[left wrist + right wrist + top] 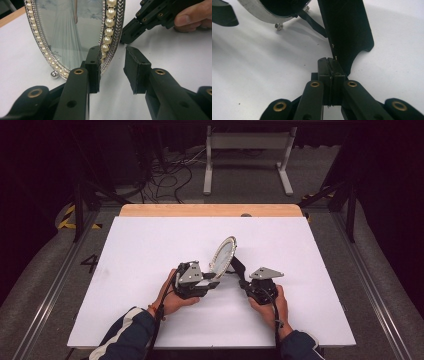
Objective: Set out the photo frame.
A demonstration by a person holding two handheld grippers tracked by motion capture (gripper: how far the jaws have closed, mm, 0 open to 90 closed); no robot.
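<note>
Oval pearl-rimmed picture frame (223, 254) upright on white table (150, 250), left gripper (112, 66) jaws apart astride its rim; right gripper (331, 65) pressed closed, seemingly pinching black stand (347, 32)

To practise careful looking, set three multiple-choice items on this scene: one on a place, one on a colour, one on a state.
1. Where does the frame stand?
A. on the floor
B. on the white table
C. on a chair

2. What colour are the beads on its rim?
A. red
B. green
C. pearl white

3. How do the jaws of the left gripper stand?
A. open
B. shut on each other
C. clamped on a cable

Answers:
1. B, its feet rest on the white top.
2. C, a row of pearl-white beads runs along the rim.
3. A, a clear gap shows between the two pads.
</note>
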